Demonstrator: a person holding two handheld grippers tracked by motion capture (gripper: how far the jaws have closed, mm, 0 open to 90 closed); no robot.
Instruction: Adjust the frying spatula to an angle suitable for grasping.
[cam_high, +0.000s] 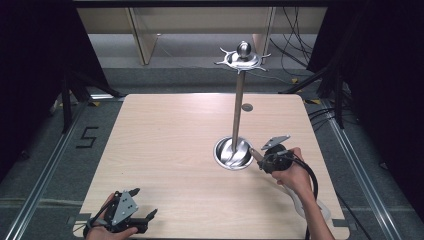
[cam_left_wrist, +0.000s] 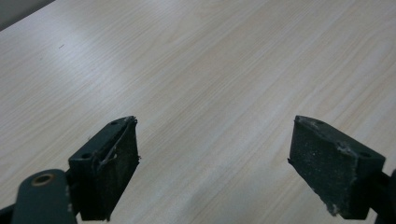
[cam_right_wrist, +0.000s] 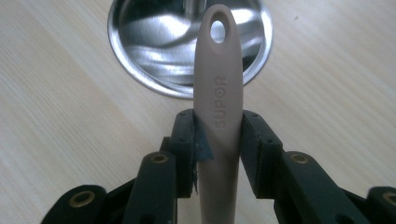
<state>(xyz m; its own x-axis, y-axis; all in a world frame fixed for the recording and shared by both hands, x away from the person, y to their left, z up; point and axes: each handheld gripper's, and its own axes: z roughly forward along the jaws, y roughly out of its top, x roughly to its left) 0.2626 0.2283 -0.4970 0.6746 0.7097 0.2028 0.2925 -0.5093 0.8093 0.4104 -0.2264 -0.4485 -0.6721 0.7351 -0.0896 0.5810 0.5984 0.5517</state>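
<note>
Table (cam_high: 165, 150): pale wood-grain top, bare apart from the rack and the two tools.
Utensil rack (cam_high: 237, 100): upright metal pole rising from a shiny round base dish (cam_high: 232, 154), with a hooked crown and ball finial (cam_high: 243, 55) at the top.
Utensil handle (cam_right_wrist: 218, 88): taupe, marked SUPOR, hanging hole at its tip; its working end is hidden.
Right tool (cam_high: 261, 161): clenched on the handle, jaws pressing both flat sides; the handle tip reaches over the rim of the base dish in the right gripper view.
Left tool (cam_high: 142, 219): released, jaws spread wide, holding nothing, resting low at the near left edge of the table, well apart from the rack.
Step in hand (judged): likely hanging the utensil on a crown hook.
Doing it well (judged): keep the grip firm, raise the handle clear of the pole, turn the hole square to a hook, thread it slowly, then let go only once the weight hangs.
</note>
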